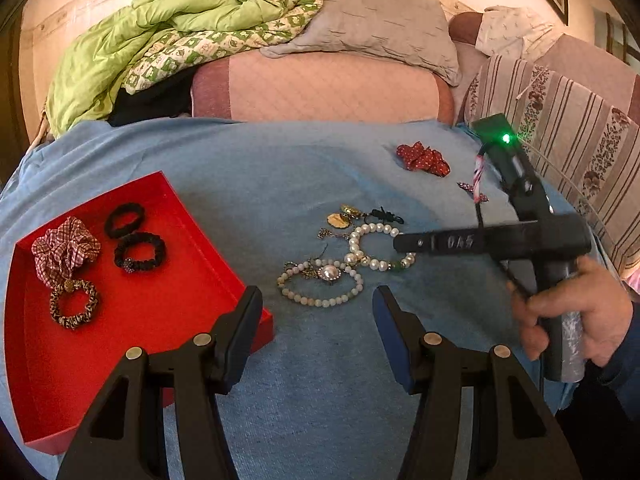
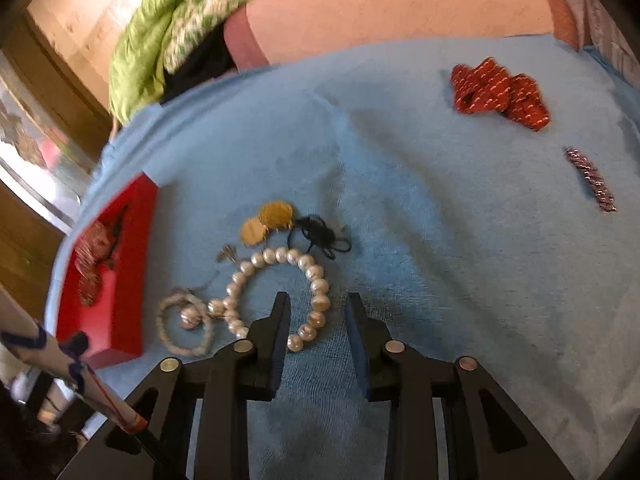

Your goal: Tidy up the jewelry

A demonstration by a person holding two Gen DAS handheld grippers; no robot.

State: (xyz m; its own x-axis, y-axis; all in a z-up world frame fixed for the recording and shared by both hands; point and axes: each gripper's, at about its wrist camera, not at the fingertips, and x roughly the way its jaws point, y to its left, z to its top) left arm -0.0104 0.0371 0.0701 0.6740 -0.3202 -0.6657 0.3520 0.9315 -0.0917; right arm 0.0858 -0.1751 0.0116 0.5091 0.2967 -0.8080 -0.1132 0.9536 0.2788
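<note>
Lying on a blue cloth [image 1: 248, 208] spread over the bed, the jewelry sits in a loose cluster: a large pearl bracelet [image 2: 280, 292], a smaller pearl bracelet [image 1: 320, 284] with a round pendant just beside it, two gold discs [image 2: 266, 222] and a dark tangled cord [image 2: 320, 236] touching the far side of the pearls. The right gripper [image 2: 316, 312] hovers low over the near arc of the large pearl bracelet, jaws moderately apart and holding nothing; its left finger overlaps the beads in view. The left gripper [image 1: 318, 300] is wide open and empty, near the smaller bracelet. A red tray [image 1: 192, 320] to the left holds a checked scrunchie [image 1: 64, 248], two black hair ties [image 1: 134, 240] and a patterned one. Farther off lie a red dotted scrunchie [image 2: 498, 92] and a sparkly clip [image 2: 590, 180], well apart from the pearls. A green quilt [image 1: 160, 32] and grey pillow [image 1: 372, 20] lie behind.
</note>
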